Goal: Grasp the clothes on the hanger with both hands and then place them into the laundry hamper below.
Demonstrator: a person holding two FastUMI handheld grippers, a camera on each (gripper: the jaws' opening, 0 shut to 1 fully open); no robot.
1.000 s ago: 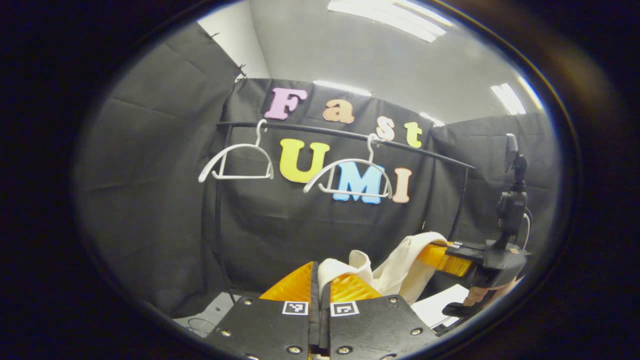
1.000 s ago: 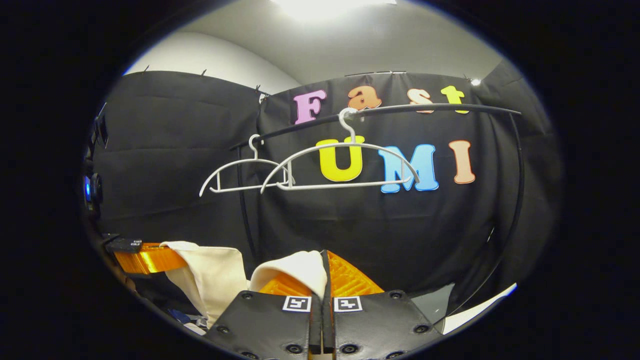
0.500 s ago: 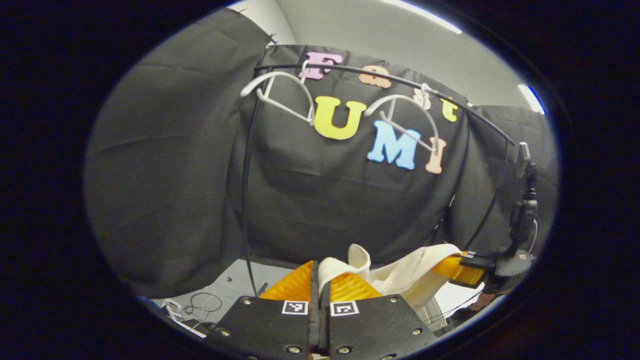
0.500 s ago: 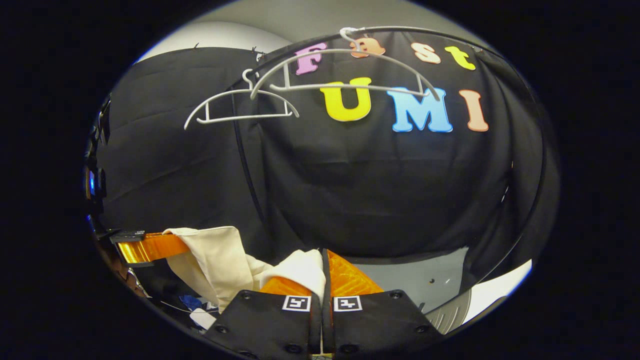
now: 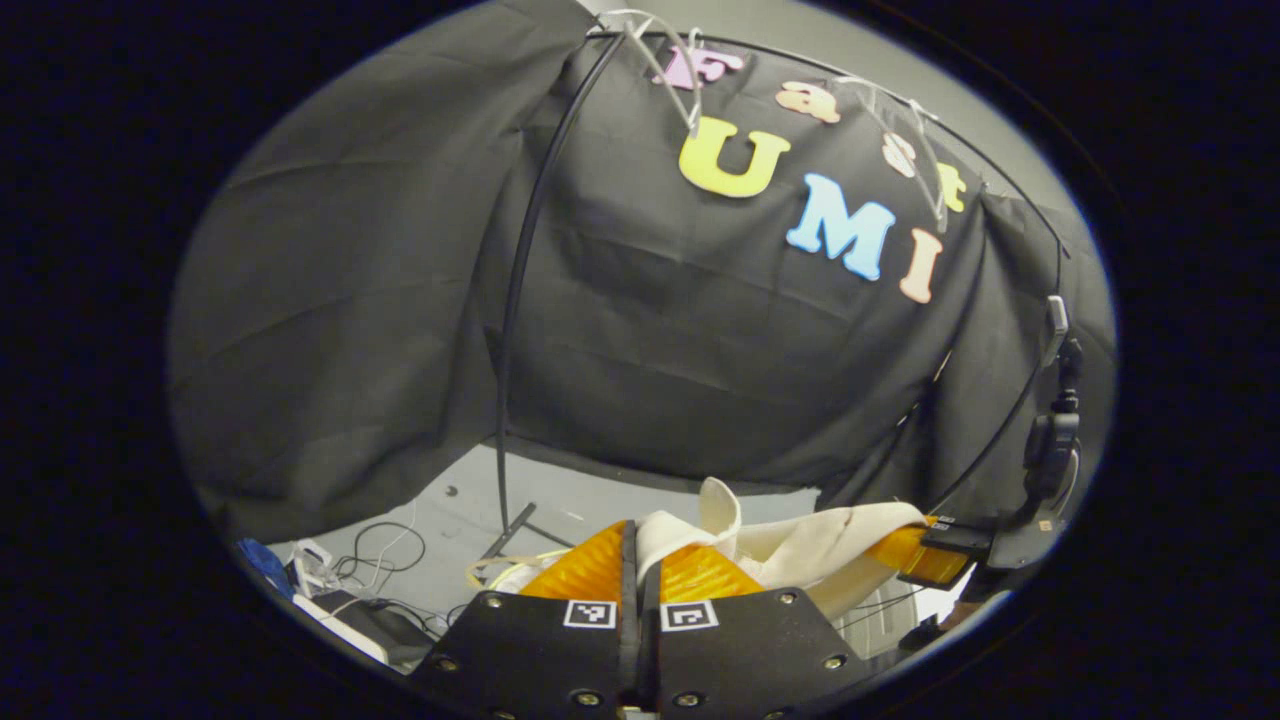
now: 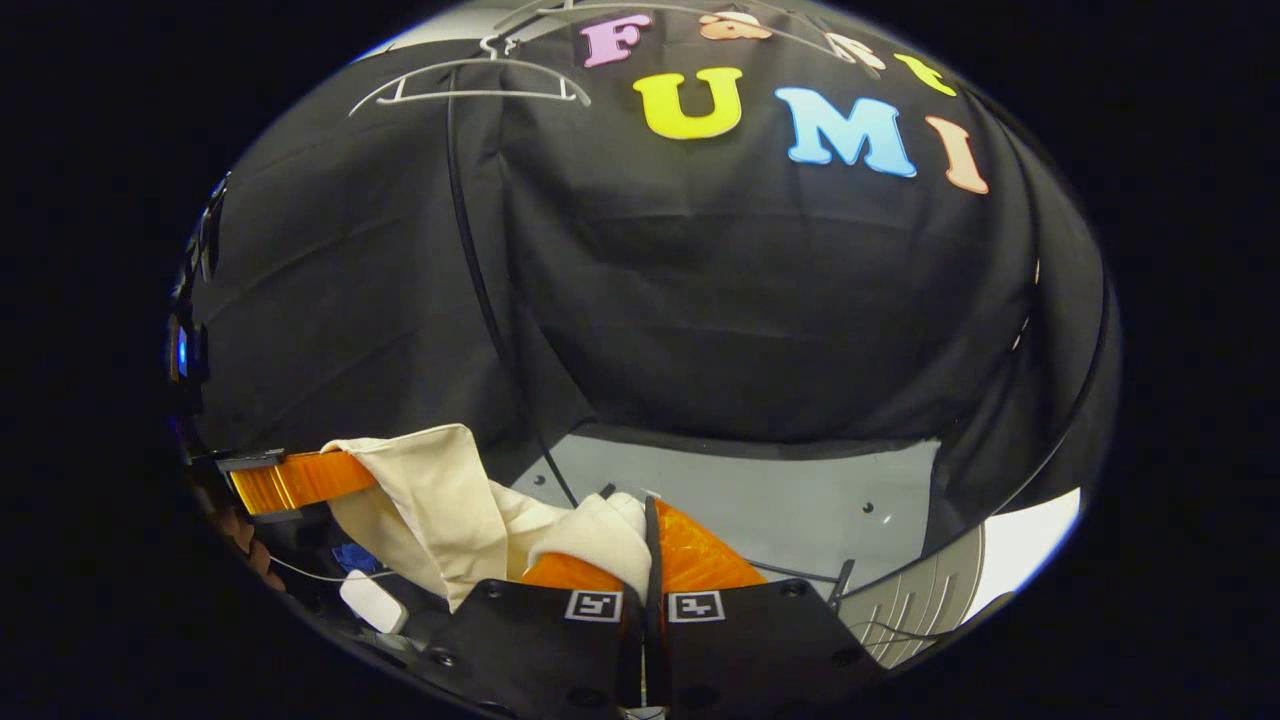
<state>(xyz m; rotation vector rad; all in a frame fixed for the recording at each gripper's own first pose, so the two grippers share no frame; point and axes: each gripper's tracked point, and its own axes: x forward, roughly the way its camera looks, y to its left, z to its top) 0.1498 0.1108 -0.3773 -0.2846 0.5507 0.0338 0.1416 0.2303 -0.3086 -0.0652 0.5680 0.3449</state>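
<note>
In the left gripper view, my left gripper (image 5: 637,548) pinches one edge of the cream garment (image 5: 800,545), keeping it spread off the hangers (image 5: 672,55). In the right gripper view, my right gripper (image 6: 648,535) clamps the other edge, with the hamper (image 6: 925,610) low to the right.

Cables (image 5: 385,545) trail on the grey floor (image 6: 760,505), perhaps beside a box.

Soft matt cream cloth for the garment (image 5: 800,545), creased where pinched. Ribbed, glossy translucent plastic on the fingers (image 5: 590,570) of the left tongs (image 5: 640,565) and right tongs (image 6: 650,550). Thin smooth dark metal for the rail (image 5: 515,300). Smooth white plastic hanger (image 6: 470,85). Matt grey floor (image 6: 760,500).
</note>
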